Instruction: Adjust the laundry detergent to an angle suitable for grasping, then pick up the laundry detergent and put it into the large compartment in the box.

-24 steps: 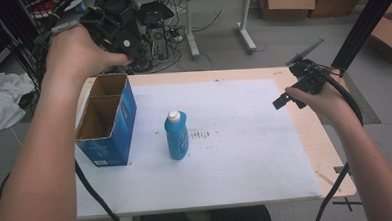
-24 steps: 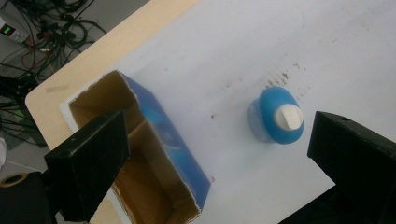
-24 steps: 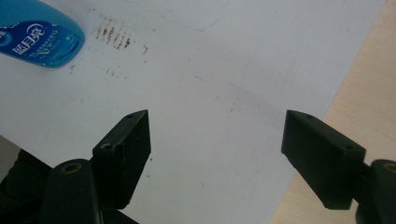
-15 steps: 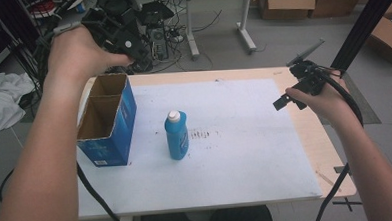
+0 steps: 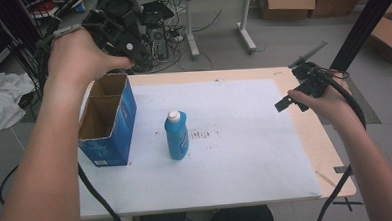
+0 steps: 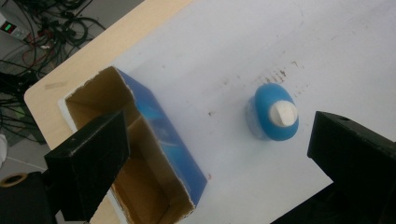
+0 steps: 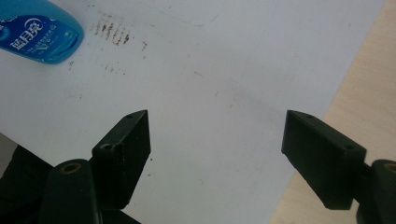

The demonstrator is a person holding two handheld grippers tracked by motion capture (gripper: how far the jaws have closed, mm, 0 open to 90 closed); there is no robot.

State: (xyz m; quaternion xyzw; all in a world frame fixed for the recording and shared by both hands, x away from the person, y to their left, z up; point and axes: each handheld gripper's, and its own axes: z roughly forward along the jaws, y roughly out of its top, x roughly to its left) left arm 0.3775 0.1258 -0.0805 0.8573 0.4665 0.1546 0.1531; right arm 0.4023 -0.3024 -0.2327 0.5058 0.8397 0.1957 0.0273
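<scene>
Little had changed since the earlier pictures: both hands hung where they had been, and the blue bottle [image 5: 176, 135] and the box [image 5: 107, 122] had not shifted on the bench [image 5: 265, 137].

Seen from the high view, the left claw [image 5: 125, 36] was held up above the far left corner of the bench, over and just behind the open blue cardboard box. Its own view looked straight down between two widely parted jaws, with nothing between them; the box [image 6: 140, 158] lay below the left jaw, its brown inside split by a divider, and the blue bottle [image 6: 274, 114] with its white cap stood upright nearer the right jaw, well below both. So the left claw was released and empty.

The right claw [image 5: 296, 93] hovered at the right edge of the bench, over the seam between the white sheet and the bare wood strip. In the right gripper view its jaws also stood wide apart, gripping nothing, above the white surface with the wood edge at the right. The bottle [image 7: 39, 35] showed at the upper left corner of that view, beside a patch of dark smudges on the sheet, well apart from the jaws.

On the bench the bottle stood just to the right of the box, close to it but not touching, roughly in the middle of the white sheet's left half
</scene>
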